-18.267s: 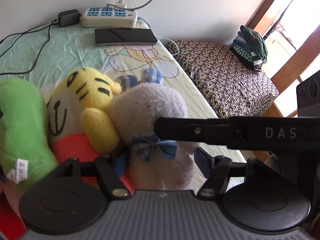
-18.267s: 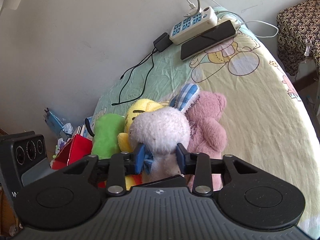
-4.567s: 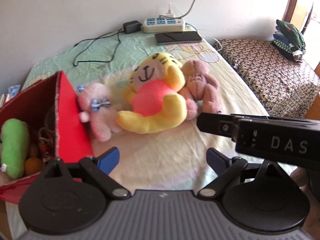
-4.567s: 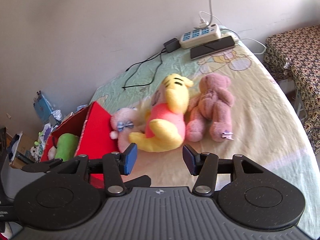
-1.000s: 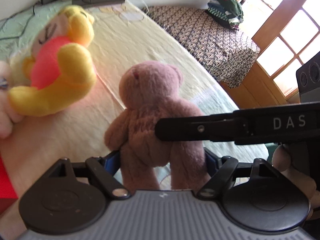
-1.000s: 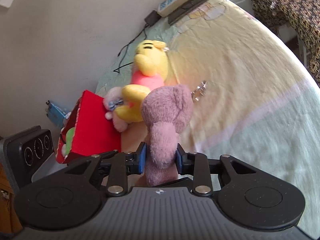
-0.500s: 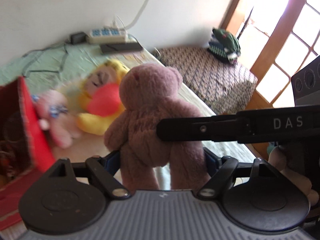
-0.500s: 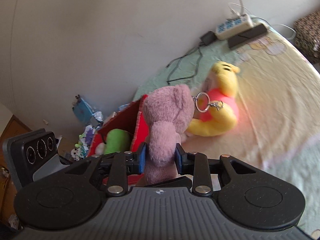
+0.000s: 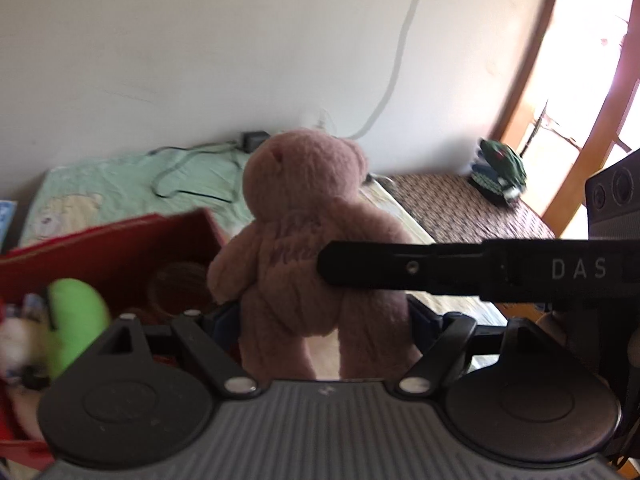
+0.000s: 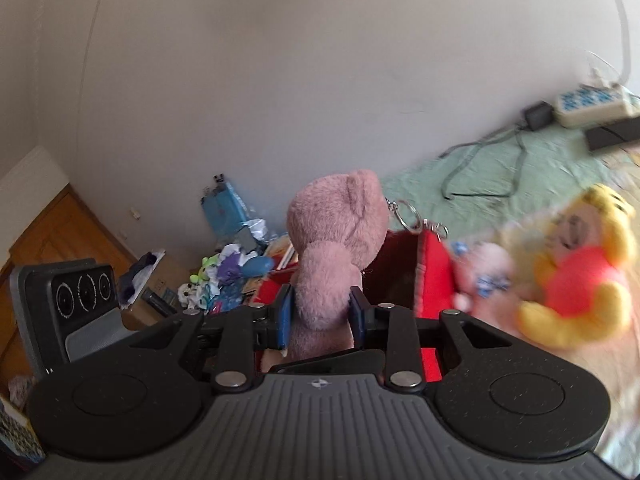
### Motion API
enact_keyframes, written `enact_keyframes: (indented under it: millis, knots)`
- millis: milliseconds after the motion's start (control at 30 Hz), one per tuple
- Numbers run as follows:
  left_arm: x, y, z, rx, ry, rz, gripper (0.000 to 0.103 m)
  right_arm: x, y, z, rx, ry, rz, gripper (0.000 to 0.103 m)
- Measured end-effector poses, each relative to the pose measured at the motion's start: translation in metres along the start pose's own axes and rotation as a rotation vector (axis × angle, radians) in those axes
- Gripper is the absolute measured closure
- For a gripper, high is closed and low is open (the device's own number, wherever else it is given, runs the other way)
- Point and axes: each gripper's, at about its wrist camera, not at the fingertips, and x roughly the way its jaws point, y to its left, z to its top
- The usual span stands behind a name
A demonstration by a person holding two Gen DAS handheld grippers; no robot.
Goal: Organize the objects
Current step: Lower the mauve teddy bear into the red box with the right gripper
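A dusty-pink teddy bear (image 9: 308, 248) is held in the air by both grippers. My left gripper (image 9: 320, 320) is shut on its lower body. My right gripper (image 10: 320, 312) is shut on the pink teddy bear (image 10: 336, 248) from the side; its finger shows as a black bar in the left wrist view (image 9: 440, 266). The bear hangs over the red box (image 9: 120, 248), which holds a green plush (image 9: 76, 320). The red box (image 10: 432, 276) stands at the bed's end. A yellow plush (image 10: 576, 280) and a small pink plush (image 10: 484, 276) lie on the bed beside it.
A power strip (image 10: 592, 104), a phone (image 10: 612, 132) and cables (image 9: 192, 184) lie at the bed's head by the wall. A patterned bench (image 9: 472, 216) with folded clothes (image 9: 500, 172) stands right of the bed. Clutter (image 10: 228, 272) lies on the floor beyond the box.
Both grippers have carried the pink teddy bear left, away from the other plush toys, to above the red box. The grip on it has not changed.
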Motion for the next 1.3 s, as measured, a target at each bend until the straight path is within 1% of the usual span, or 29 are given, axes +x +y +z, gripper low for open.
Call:
enact_keyframes:
  millis: [167,300,367,533,667,767,833,900,1000,1167,1300]
  knots:
    - [-0.01,0.035,0.007,-0.028,-0.028,0.045,0.023,0.036,0.013,0.006,-0.047,0.011,0.023,0.072]
    - [-0.008,0.062,0.009,-0.06,-0.031,0.067,0.023,0.063,0.015,0.005,-0.066,0.038,0.017,0.072]
    - [0.0,0.077,0.008,-0.091,-0.012,0.069,0.023,0.077,0.015,0.002,-0.068,0.061,-0.001,0.072]
    - [0.026,0.111,-0.003,-0.175,0.069,0.048,0.023,0.104,0.01,-0.008,-0.071,0.139,-0.066,0.072]
    - [0.043,0.125,-0.017,-0.196,0.119,0.051,0.023,0.124,0.008,-0.011,-0.081,0.207,-0.12,0.073]
    - [0.052,0.135,-0.026,-0.211,0.148,0.05,0.023,0.136,0.006,-0.014,-0.082,0.238,-0.132,0.073]
    - [0.054,0.141,-0.028,-0.212,0.158,0.059,0.023,0.144,0.005,-0.015,-0.082,0.254,-0.155,0.073]
    - [0.055,0.146,-0.029,-0.216,0.163,0.061,0.025,0.148,0.002,-0.015,-0.073,0.259,-0.162,0.073]
    - [0.055,0.149,-0.031,-0.203,0.163,0.07,0.023,0.155,-0.004,-0.013,-0.044,0.266,-0.16,0.073]
    - [0.053,0.15,-0.033,-0.163,0.163,0.082,0.021,0.168,-0.007,-0.015,-0.053,0.293,-0.21,0.073]
    - [0.047,0.146,-0.035,-0.131,0.156,0.09,0.019,0.178,-0.003,-0.016,-0.097,0.299,-0.236,0.073]
